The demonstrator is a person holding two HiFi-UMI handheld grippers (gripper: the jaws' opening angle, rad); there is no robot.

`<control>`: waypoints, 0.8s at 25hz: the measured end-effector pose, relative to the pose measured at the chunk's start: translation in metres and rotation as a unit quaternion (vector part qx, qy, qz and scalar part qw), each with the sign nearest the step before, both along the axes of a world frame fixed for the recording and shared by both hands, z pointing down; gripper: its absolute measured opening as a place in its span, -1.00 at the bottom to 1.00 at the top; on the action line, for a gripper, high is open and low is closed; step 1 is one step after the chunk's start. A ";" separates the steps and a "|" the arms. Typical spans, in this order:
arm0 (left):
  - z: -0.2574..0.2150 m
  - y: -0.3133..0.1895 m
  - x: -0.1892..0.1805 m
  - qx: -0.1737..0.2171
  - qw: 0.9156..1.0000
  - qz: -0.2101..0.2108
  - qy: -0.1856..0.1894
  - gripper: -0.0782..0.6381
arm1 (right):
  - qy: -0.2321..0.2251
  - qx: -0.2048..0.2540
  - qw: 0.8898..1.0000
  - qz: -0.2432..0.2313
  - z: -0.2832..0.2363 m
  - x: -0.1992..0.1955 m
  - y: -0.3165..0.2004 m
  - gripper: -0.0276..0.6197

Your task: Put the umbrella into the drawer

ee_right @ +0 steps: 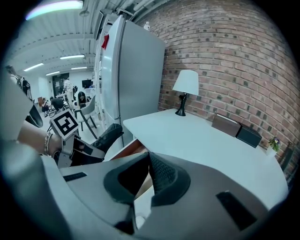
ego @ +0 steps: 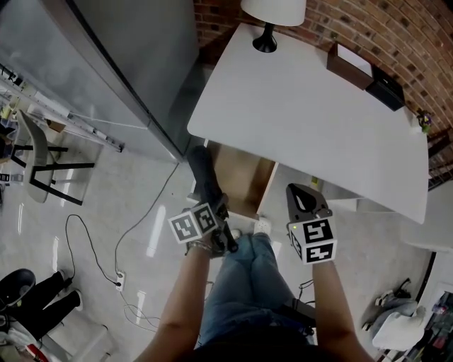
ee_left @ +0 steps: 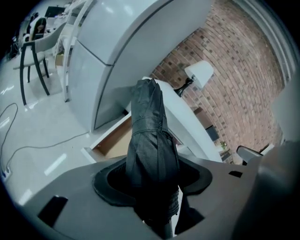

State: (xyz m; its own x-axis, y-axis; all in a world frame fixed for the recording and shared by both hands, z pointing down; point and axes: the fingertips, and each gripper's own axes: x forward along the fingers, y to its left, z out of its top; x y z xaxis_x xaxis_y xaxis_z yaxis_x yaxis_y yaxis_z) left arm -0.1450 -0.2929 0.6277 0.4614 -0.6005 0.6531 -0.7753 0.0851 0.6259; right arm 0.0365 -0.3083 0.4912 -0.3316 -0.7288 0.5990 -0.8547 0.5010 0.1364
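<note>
Left gripper pinching black umbrella, right gripper pressed together, wooden drawer open under white table

A red brick wall fills the upper right, behind a white table bearing a white-shaded lamp. A tall grey cabinet stands upper left. The pale floor is glossy, with a chair at the left edge.

Left gripper clamps the umbrella, angled downward; right gripper empty, jaws together, angled downward
</note>
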 end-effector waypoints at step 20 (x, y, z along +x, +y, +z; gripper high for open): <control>0.085 -0.041 0.051 -0.088 0.994 -0.011 0.068 -0.12 | 0.005 -0.022 1.000 -0.003 0.054 0.024 -0.018 -0.91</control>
